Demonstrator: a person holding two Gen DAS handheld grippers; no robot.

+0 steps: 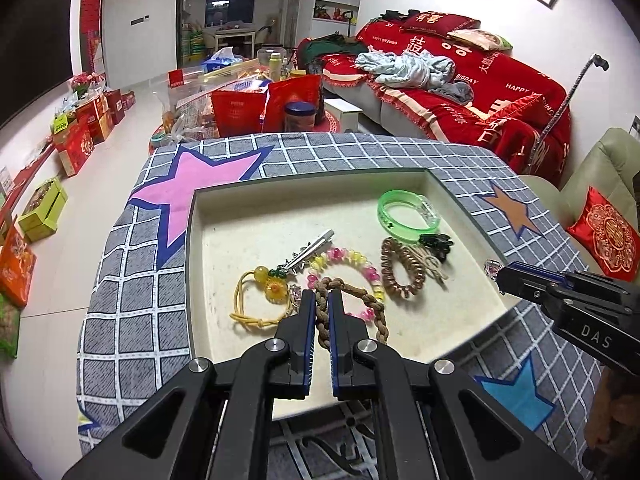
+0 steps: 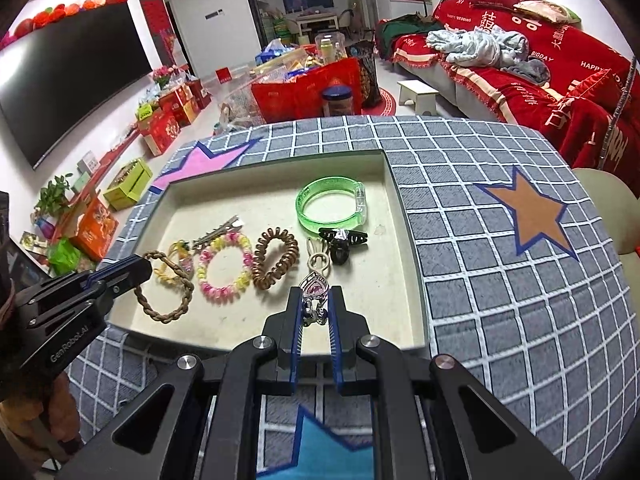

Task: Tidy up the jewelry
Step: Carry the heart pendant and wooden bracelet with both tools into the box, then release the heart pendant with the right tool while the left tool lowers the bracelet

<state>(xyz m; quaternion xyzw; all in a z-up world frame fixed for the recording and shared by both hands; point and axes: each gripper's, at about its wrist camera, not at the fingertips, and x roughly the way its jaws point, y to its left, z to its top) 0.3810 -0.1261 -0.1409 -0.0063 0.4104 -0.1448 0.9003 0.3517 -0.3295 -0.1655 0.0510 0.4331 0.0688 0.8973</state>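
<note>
**Two pieces of jewelry held over the tray**

Left wrist view: the left gripper (image 1: pixel 321 300) is seen with its fingers drawn narrow on a brown braided bracelet (image 1: pixel 344 312), which runs up between them. The bracelet hangs over the near part of a shallow cream tray (image 1: pixel 456 208) set on a tabletop (image 1: pixel 360 152) covered with a grey checked cloth printed with stars. Within the tray a yellow hair tie (image 1: pixel 256 304), a silver hair clip (image 1: pixel 316 246), a pink and yellow bead bracelet (image 1: pixel 352 268), a brown coil hair tie (image 1: pixel 396 268), a green bangle (image 1: pixel 408 210) and a black claw clip (image 1: pixel 438 246) are spread. The right gripper (image 1: pixel 498 274) is seen at the tray's right rim.

Right wrist view: the right gripper (image 2: pixel 316 304) is closed narrow on a silver pendant with a pink stone (image 2: pixel 315 294), held above the tray's near edge. A beige loop (image 2: pixel 318 258) lies just beyond it.
</note>
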